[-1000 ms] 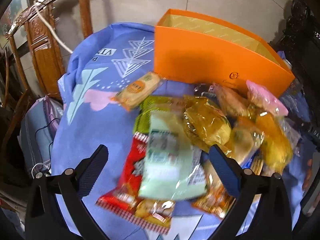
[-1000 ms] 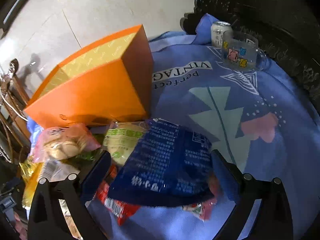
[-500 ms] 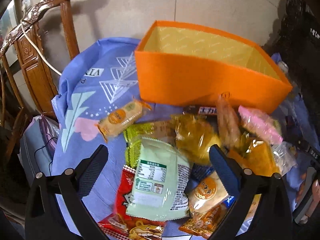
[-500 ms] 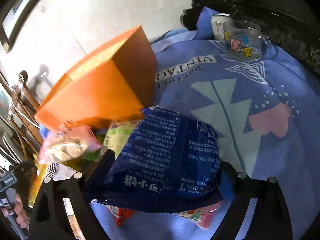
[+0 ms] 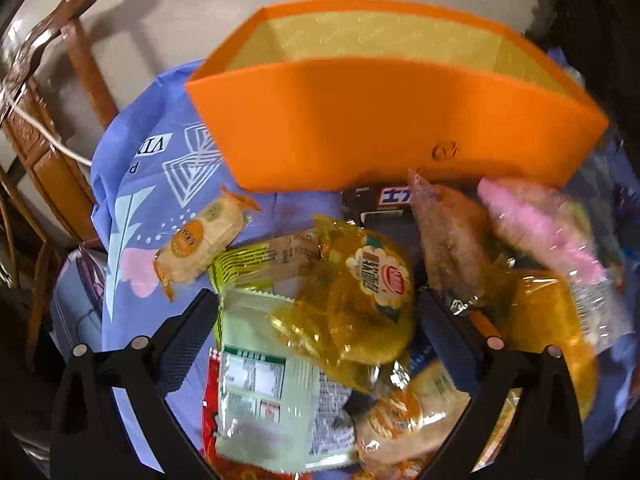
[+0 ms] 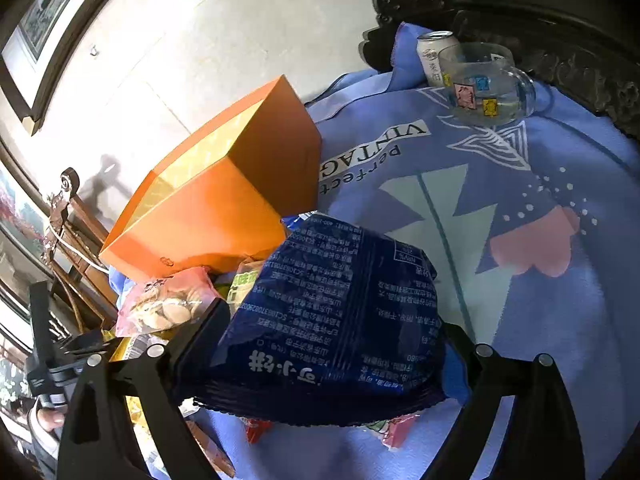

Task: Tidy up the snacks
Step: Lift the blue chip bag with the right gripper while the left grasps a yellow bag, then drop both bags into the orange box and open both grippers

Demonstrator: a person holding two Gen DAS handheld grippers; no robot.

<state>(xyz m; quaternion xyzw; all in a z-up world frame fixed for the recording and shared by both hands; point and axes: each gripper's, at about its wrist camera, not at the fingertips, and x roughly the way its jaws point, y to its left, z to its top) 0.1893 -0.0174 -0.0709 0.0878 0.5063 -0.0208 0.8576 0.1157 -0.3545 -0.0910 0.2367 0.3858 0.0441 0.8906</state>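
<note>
- On the blue cloth (image 5: pixel 132 184) lies a heap of snacks in front of the orange box (image 5: pixel 392 128), whose open top shows a yellow lining.
- Left gripper (image 5: pixel 316 320) hangs over the heap with its fingers (image 5: pixel 188 340) spread wide and holding nothing; a yellow pack (image 5: pixel 360 300) and a green pack (image 5: pixel 264 392) lie between them, with no clear contact on either pad.
- Red pack (image 5: pixel 210 420) peeks out under the green one.
- Round biscuit pack (image 5: pixel 204 236) lies alone on the cloth, left of the heap and just apart from it.
- Brown pack (image 5: pixel 452 236) and pink pack (image 5: pixel 536 228) lie near the box's front wall; this side is blurred, so whether they touch the box cannot be told.
- Dark pack (image 5: pixel 380 204) with white letters lies right at the foot of the box.
- Right gripper (image 6: pixel 332 344) is clenched on a dark blue bag (image 6: pixel 336 320), its back print facing the camera; the bag sits raised above the cloth and the heap, close to the near corner of the box (image 6: pixel 224 216).
- Pink pack (image 6: pixel 168 304) shows left of the bag, below the box.
- Far across the cloth (image 6: pixel 520 320) stand a can (image 6: pixel 434 56) and a glass mug (image 6: pixel 484 88), side by side, the mug partly in front of the can.
- Wooden chair (image 5: pixel 48 120) stands beside the table on the left.
</note>
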